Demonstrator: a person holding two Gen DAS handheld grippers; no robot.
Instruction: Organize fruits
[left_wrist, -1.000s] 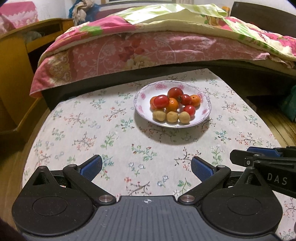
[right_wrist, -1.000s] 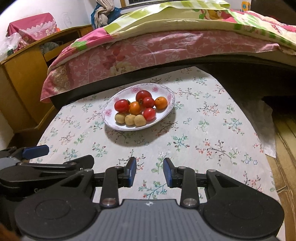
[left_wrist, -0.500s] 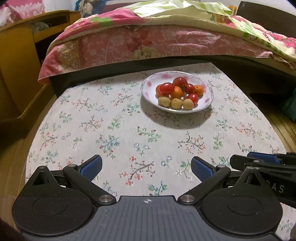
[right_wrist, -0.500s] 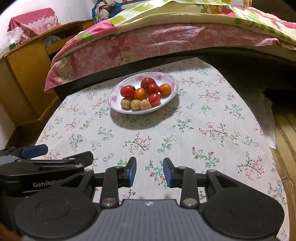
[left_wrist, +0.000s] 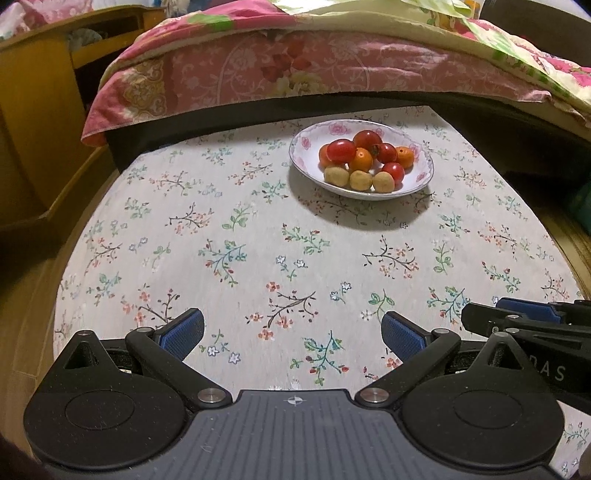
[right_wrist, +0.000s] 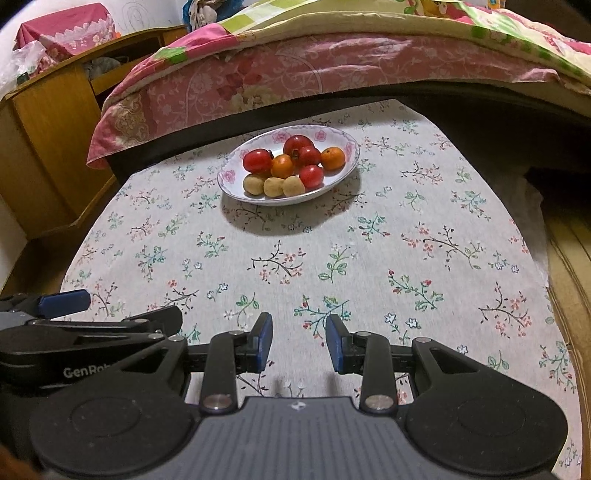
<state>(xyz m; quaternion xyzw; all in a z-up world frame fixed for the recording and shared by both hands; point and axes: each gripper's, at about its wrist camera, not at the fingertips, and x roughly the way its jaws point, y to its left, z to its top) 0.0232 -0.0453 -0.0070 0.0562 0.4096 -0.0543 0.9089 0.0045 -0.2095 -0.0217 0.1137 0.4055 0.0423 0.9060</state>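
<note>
Beside a quilt-covered bed (left_wrist: 332, 55), a flowered plate (left_wrist: 306, 147) on the cloth-covered counter (left_wrist: 258, 240) holds every fruit: red tomatoes (left_wrist: 340, 150), orange fruits (left_wrist: 361, 160) and three tan ones (left_wrist: 361, 180) lined along its near rim. Both tools hang well short of the plate, the left tool (left_wrist: 291, 332) spread wide, the right tool (right_wrist: 299, 341) parted narrowly, neither holding anything. Fruits gathered on the plate fit a finished sort or one awaiting separation; any approach should likely come in low, pinching one fruit gently without nudging its neighbours.
</note>
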